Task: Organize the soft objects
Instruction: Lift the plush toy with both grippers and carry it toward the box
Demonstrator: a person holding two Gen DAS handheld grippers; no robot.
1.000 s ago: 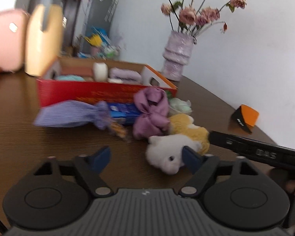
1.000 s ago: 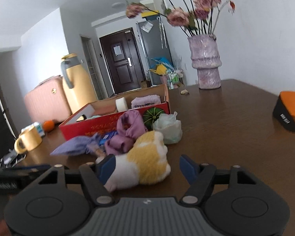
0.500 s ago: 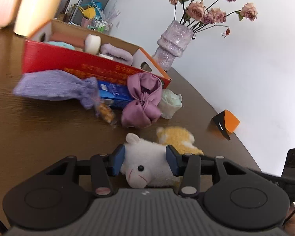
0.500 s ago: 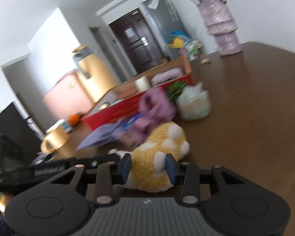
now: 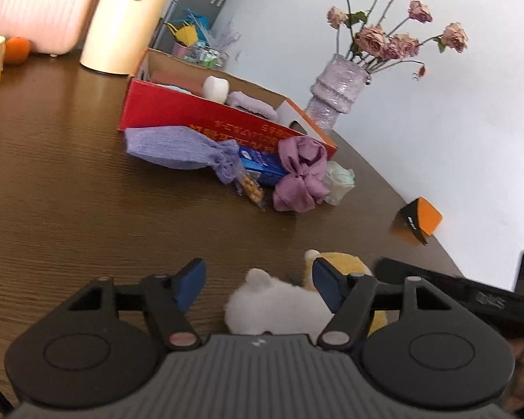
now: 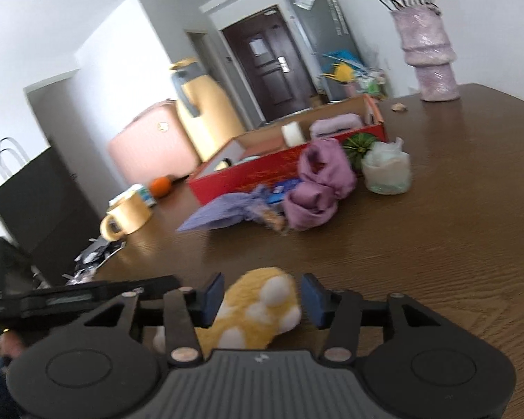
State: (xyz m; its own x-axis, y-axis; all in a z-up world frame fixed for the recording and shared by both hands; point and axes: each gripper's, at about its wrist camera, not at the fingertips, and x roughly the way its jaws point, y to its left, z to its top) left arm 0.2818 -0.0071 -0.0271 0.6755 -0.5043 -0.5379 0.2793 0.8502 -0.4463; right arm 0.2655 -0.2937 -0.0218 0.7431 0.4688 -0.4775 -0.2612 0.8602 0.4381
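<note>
- Your left gripper (image 5: 258, 284) has its fingers spread wide around the plush toy's (image 5: 276, 305) white head, low on the counter (image 5: 70, 209); close evenly.
- Right gripper (image 6: 262, 298) fingers flank its yellow rear, slightly apart; squeeze gently, then carry it to the red box (image 6: 262, 171).

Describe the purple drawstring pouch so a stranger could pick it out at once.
Find the long red cardboard box on the brown wooden table. The lavender crinkled-fabric pouch lies flat along the box's front. Unlike the mauve satin bow beside it, it is paler, with a gathered, frilled neck.
</note>
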